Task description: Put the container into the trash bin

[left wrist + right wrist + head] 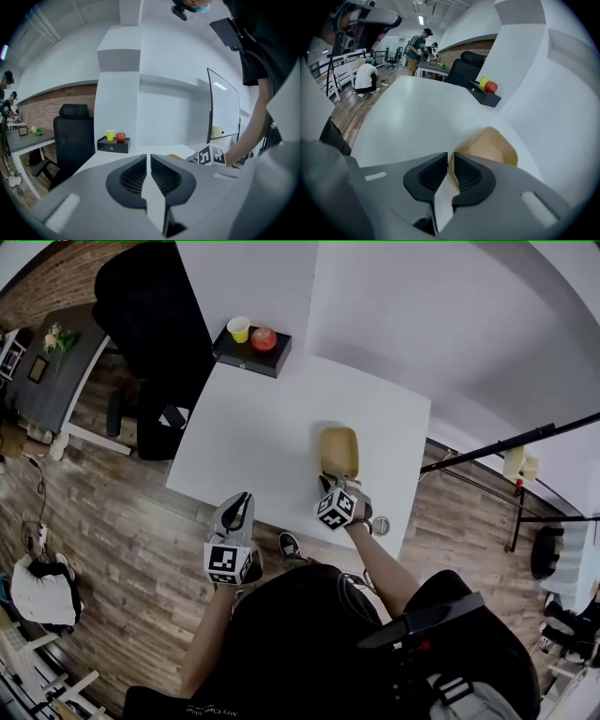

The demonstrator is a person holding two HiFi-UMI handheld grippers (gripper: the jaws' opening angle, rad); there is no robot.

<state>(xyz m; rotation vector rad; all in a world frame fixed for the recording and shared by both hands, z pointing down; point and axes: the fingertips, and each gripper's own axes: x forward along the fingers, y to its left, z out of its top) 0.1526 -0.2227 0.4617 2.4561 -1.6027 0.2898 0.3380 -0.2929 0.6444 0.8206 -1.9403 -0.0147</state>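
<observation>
The container, a shallow tan tray, rests on the white table toward its right side. My right gripper comes at it from the near side and is shut on its near rim. In the right gripper view the thin tan rim runs between the two pads, and the container spreads out beyond my right gripper. My left gripper hovers at the table's near edge, left of the container. Its jaws are shut with nothing between them, as the left gripper view shows.
A black box at the table's far left corner carries a yellow cup and a red apple. A black office chair stands left of it. A black rail runs along the right. People stand in the background.
</observation>
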